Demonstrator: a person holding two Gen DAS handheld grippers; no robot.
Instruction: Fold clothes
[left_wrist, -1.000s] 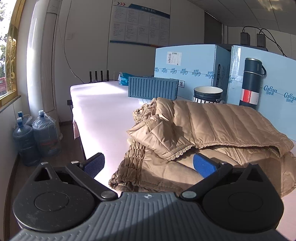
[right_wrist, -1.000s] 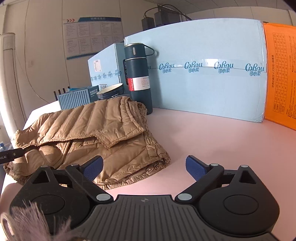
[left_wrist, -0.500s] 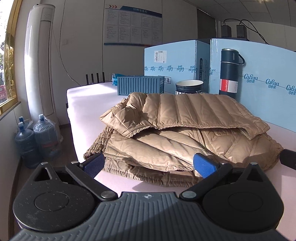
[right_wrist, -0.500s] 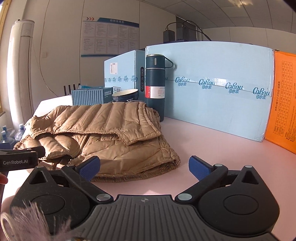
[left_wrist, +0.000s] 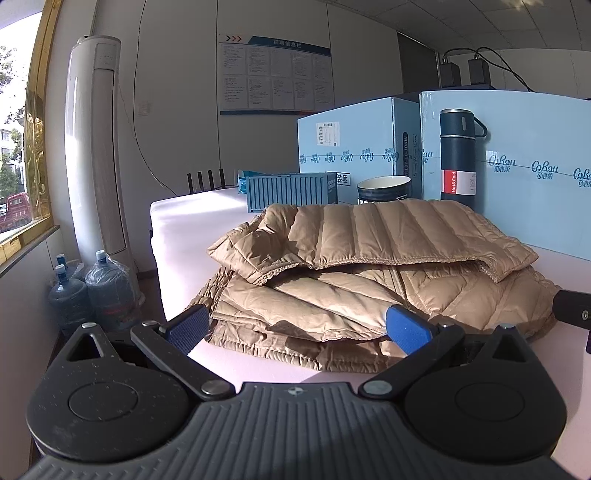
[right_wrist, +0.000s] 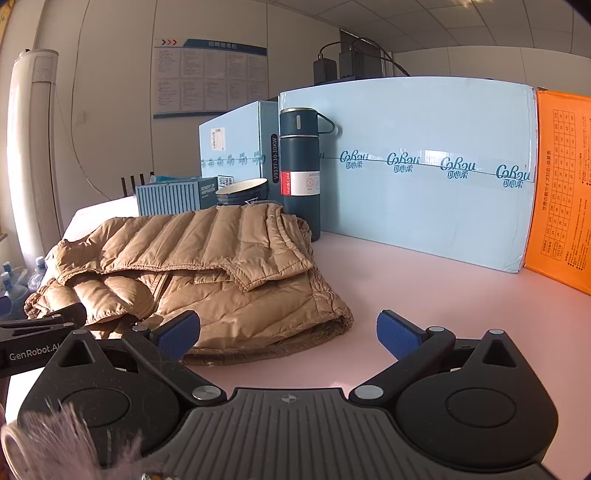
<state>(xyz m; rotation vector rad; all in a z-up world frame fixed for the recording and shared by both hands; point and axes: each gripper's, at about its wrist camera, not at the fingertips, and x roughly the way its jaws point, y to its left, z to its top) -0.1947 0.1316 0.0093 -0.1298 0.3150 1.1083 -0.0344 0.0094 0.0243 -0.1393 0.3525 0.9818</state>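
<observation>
Both tools, left (left_wrist: 297, 326) and right (right_wrist: 288, 334), are gaping wide and holding nothing, while the jacket (left_wrist: 369, 273) is lying folded on the worktop (right_wrist: 424, 291), its puffy top flap risking springing open.

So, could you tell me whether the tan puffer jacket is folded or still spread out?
Folded. The tan puffer jacket lies in a compact stack on the pink table, its upper layer doubled over the lower, and neither open gripper touches it.

Quilted, faintly glossy cloth jacket (left_wrist: 369, 266)
</observation>
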